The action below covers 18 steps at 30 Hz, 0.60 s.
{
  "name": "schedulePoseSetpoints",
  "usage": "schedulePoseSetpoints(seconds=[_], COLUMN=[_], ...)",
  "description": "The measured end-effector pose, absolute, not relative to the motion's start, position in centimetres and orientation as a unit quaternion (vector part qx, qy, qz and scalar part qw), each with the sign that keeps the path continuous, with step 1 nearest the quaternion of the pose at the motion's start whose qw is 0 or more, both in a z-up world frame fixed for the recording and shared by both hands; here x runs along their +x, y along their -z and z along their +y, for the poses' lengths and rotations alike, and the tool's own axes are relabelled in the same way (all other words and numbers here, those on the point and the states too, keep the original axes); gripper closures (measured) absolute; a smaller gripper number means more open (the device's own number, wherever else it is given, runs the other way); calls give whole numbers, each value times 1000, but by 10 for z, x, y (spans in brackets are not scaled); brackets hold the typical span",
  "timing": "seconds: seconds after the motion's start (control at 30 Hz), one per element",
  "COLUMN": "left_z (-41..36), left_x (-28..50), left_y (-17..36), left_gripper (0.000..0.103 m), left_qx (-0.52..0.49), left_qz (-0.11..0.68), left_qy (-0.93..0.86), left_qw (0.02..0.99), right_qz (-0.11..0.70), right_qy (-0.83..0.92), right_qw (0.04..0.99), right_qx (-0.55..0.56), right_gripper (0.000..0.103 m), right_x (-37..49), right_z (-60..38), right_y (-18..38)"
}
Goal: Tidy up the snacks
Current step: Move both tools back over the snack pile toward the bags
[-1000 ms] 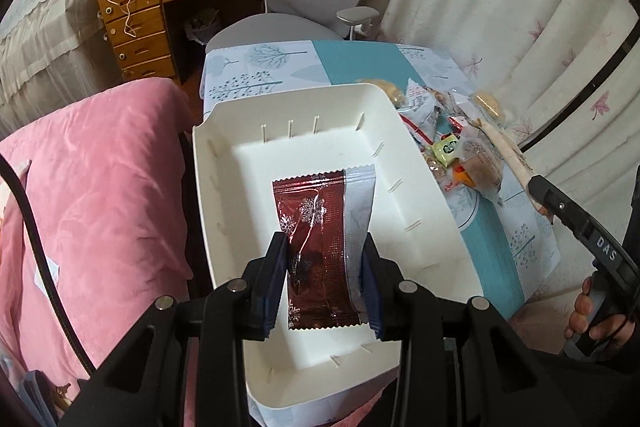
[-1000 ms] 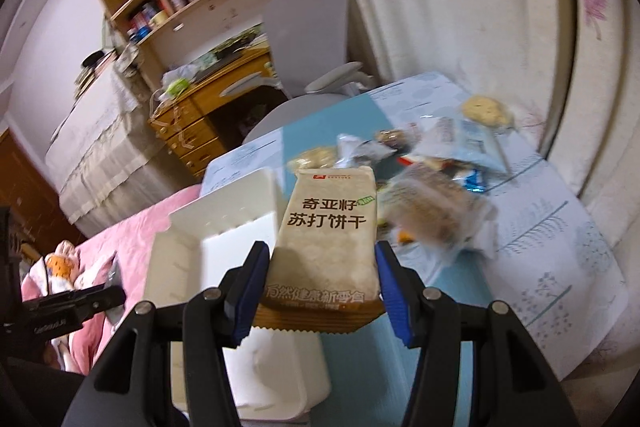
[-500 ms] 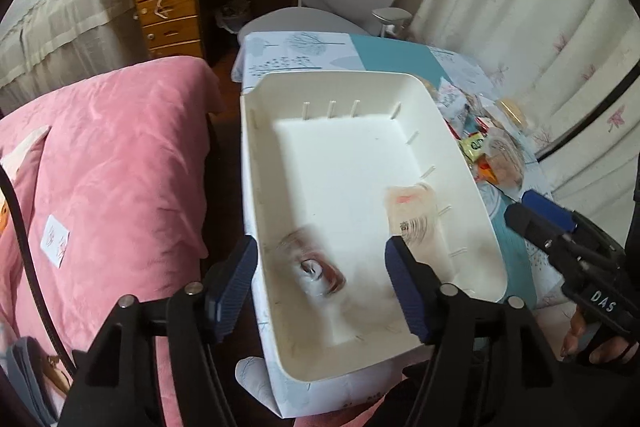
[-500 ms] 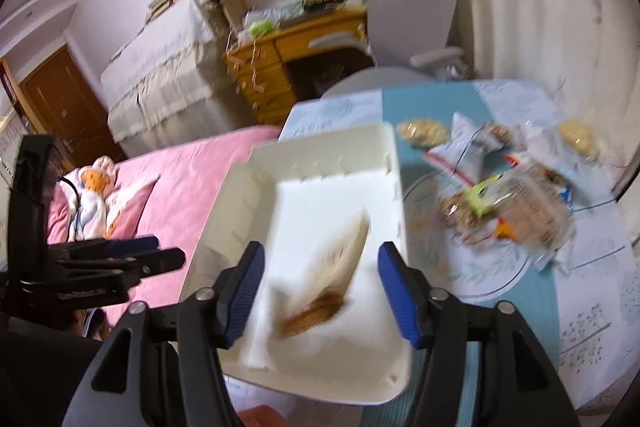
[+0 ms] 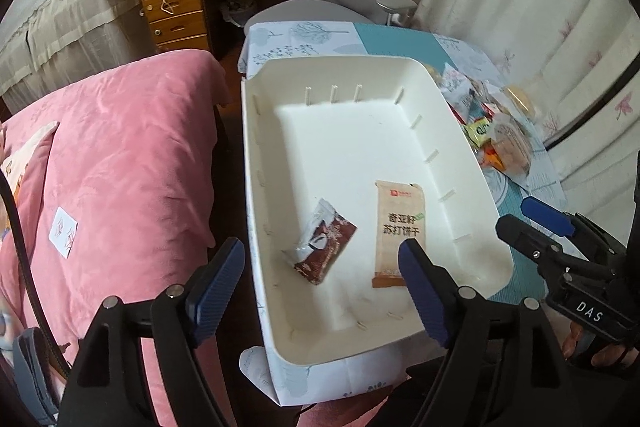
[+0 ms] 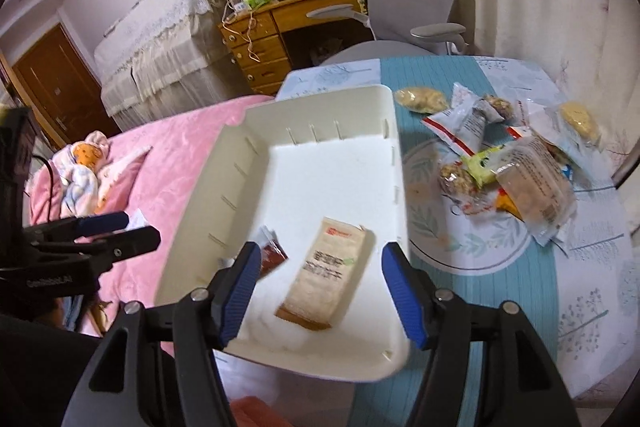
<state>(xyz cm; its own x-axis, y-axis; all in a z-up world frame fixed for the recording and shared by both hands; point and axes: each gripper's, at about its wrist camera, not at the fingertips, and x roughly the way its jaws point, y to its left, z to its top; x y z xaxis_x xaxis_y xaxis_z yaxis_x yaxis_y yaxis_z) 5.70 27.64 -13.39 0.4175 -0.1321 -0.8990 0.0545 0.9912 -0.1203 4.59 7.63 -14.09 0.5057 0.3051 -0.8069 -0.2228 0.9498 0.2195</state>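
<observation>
Two packets lying in white plastic bin (image 5: 460, 131): one tan cracker pack (image 5: 398, 223), one dark red sachet (image 5: 322, 247) half-hidden in right view, left claw (image 5: 322, 281) opening empty, right claw (image 6: 316, 289) gaping empty, table snack pile (image 6: 516, 163) overlapping, uncountable

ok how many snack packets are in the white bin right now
2. A dark brown packet lies near the left wall of the white bin, and a tan cracker packet lies to its right. The rest of the floor shows bare; nothing seems hidden.
</observation>
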Motion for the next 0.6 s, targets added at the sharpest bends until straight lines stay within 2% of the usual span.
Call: schedulePoseSetpoints(seconds=[0.3,0.6], left_z=[239,169], left_x=[61,79], left_y=[139,142], left_gripper=[25,24], left_qx=[-22,-7], left_qz=[551,577], left_qy=[73,102], left_qw=[831,811], right_qz=[491,520], right_qy=[-145,-93], right_qw=[857,843], right_qx=[51,104], right_gripper=[40,40], right_x=[34,22], right_z=[47,-26], right_y=[151,164])
